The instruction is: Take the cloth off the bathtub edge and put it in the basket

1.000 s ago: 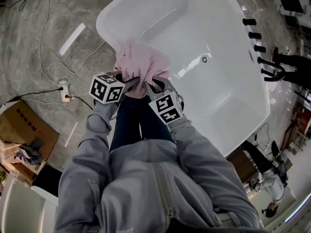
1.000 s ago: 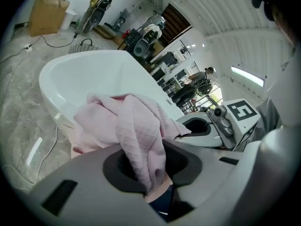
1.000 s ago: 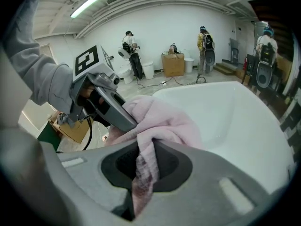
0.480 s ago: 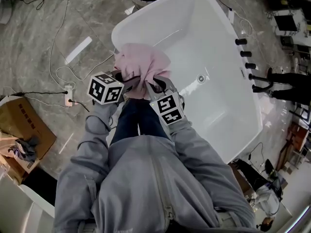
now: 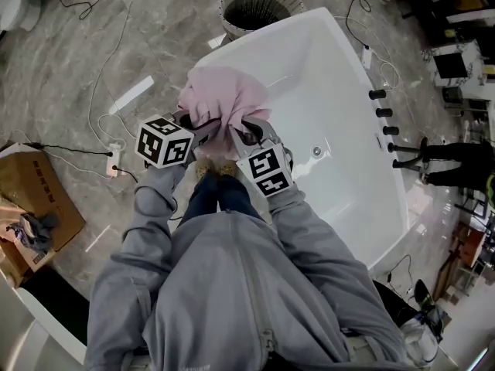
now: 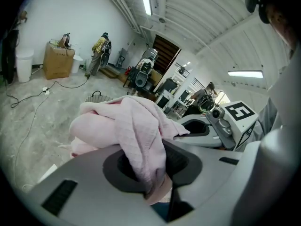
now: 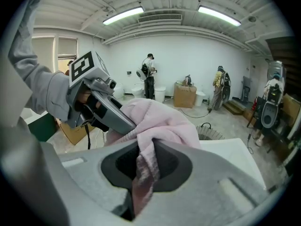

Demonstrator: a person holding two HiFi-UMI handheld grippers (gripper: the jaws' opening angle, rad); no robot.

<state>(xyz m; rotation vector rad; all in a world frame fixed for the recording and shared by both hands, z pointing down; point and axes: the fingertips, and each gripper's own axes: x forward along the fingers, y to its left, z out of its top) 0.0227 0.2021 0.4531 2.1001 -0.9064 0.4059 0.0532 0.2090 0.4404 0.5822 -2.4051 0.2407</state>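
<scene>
Left gripper (image 5: 203, 124), right gripper (image 5: 246, 130): cloth (image 5: 224, 95) outside basket (image 5: 230, 20)

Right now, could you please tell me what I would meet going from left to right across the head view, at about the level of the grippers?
cardboard box → power strip → left gripper → pink cloth → right gripper → black taps → standing person

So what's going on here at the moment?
A person has the pink cloth pinched in both tools: the left gripper and the right gripper are each closed on a fold of it. The cloth hangs bunched between them, above the corner of the bathtub, and looks clear of the rim. The basket stands on the floor just beyond the tub. The cloth is not in it yet.
</scene>
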